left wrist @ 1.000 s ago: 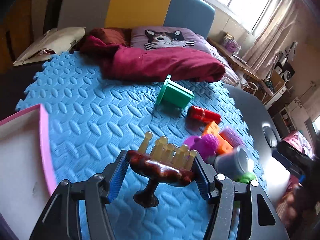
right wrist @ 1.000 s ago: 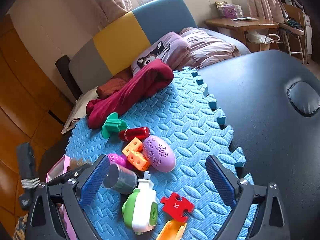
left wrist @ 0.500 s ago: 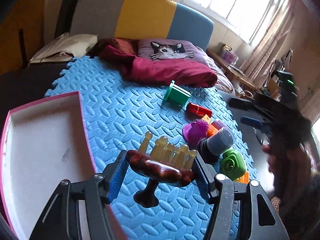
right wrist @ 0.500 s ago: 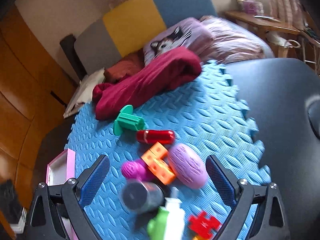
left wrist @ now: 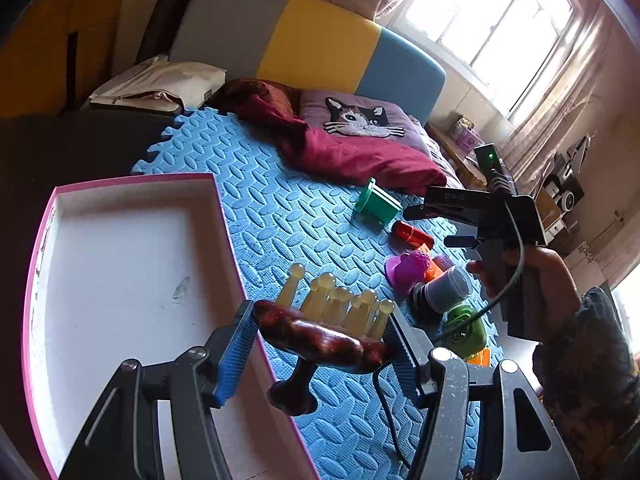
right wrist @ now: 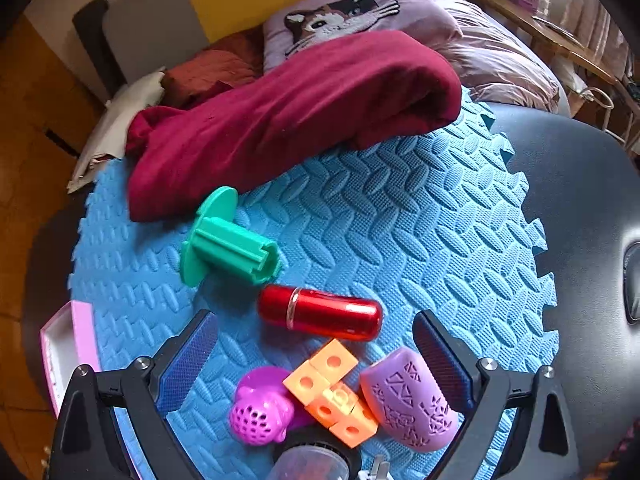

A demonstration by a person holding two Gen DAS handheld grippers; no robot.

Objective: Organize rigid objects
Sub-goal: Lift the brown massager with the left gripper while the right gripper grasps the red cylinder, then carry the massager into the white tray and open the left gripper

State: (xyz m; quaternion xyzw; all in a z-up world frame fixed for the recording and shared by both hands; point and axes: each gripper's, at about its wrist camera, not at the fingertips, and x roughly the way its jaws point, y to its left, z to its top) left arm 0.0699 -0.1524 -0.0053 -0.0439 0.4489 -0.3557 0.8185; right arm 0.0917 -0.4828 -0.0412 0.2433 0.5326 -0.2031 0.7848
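one tool [left wrist: 320,344] clamping brown massager [left wrist: 320,338]

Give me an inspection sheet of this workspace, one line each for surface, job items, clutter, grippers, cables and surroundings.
Surface: blue foam mat on a dark padded table.
Job's things: pink-rimmed tray, nothing seen inside; green spool, red capsule, orange blocks, purple oval case, magenta perforated toy loose on the mat.
Clutter: maroon cloth lying on the mat's far edge.
Grippers: left gripper shut on a brown massage brush; right gripper open over the toys.
Cables: black cable at the right gripper.
Surroundings: cat pillow, window.
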